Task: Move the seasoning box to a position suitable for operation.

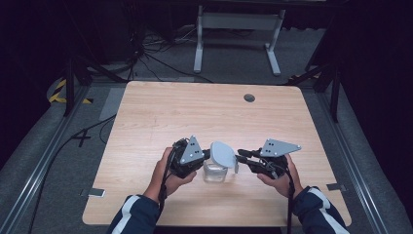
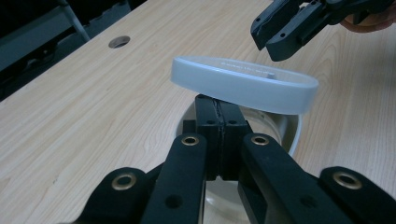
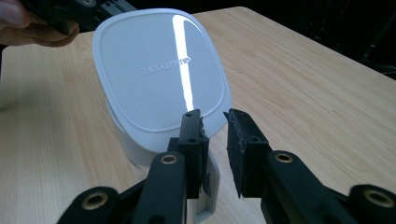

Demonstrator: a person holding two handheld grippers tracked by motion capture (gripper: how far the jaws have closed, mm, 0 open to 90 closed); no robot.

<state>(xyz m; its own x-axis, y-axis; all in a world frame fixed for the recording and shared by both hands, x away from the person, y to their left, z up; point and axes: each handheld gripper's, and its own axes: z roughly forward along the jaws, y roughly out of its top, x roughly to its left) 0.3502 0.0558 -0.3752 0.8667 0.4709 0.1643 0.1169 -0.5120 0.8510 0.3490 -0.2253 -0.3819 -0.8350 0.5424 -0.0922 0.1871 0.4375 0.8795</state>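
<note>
Two grippers flank my clear container (image 1: 215,172) at the near middle of the wooden surface (image 1: 160,112). Left gripper (image 2: 219,122): jaws together, seemingly pinched on the container's rim, under the raised white lid (image 2: 243,84). Right gripper (image 3: 215,133): jaws apart, one beside the lid's near edge, lid tab between them, not clamped. Lid sits tilted over the container, hinged side toward the right gripper, long axis running left gripper to right gripper.
</note>
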